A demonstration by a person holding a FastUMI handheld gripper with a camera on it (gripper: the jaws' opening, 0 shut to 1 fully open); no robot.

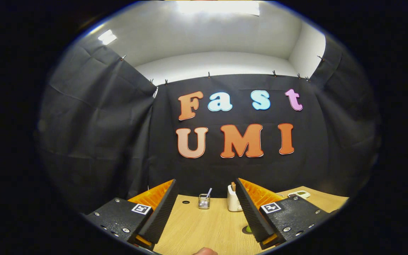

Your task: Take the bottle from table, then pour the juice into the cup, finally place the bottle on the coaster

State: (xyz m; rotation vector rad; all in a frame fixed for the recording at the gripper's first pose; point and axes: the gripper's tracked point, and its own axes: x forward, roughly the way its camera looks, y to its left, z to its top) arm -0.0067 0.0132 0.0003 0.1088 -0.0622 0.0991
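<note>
Hand-held gripper (204, 212) held wide apart, nothing between the fingers, aimed level over the desk (204, 230). White bottle (233, 200) stands upright at the far edge, partly behind the right finger; small glass cup (204, 201) just left of it. No coaster identifiable, so this fits either approach to grasp or pull-back after release.

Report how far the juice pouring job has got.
The gripper is open, its fingers spread over the wooden table and holding nothing. Beyond the fingers stand a small glass cup with a straw and a white container by the right finger; whether that is the bottle is unclear. A green thing peeks beside the right finger. This fits either before the pick-up or after the set-down.
</note>
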